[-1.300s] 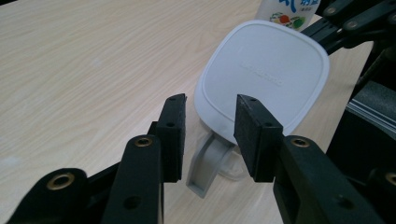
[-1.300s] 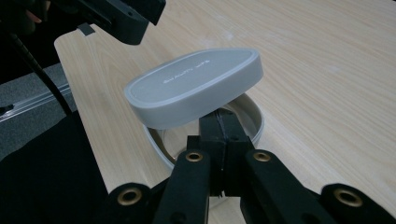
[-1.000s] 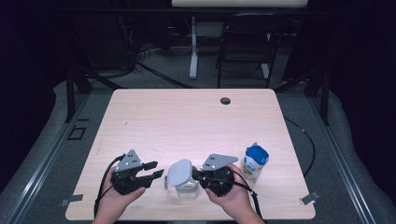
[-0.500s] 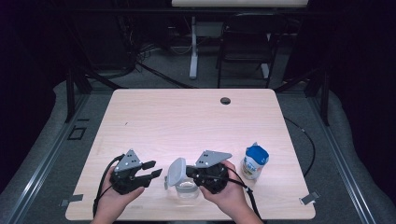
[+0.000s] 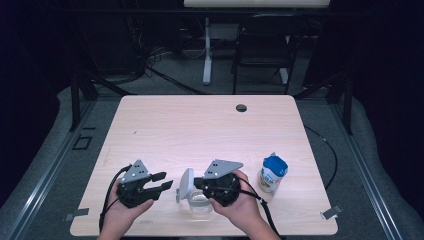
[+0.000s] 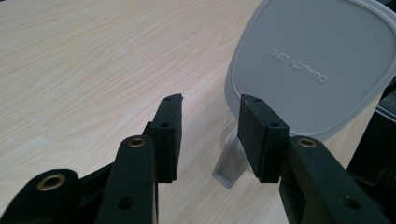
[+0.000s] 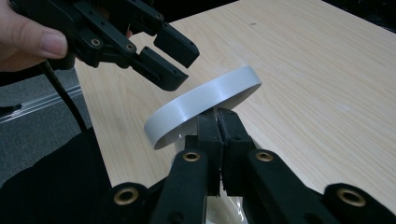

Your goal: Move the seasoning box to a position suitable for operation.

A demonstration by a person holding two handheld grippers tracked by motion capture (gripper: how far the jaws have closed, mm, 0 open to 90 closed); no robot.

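Standing right of the lid point(image 5: 186, 183), a bottle point(image 5: 273, 172).

The right gripper point(image 5: 196, 184) hid most of the clear container point(image 5: 198, 203); the carton's point(image 5: 273, 173) print was unreadable.

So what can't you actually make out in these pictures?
- Inside of the clear container: high view, hidden by the tilted grey lid and the right hand-held gripper.
- Where the right hand-held gripper's pads grip the lid: right gripper view, the lid's rim covers it.
- Label of the blue and white carton: high view, too small to read.
- Lid's right edge: left gripper view, cut off by the frame.
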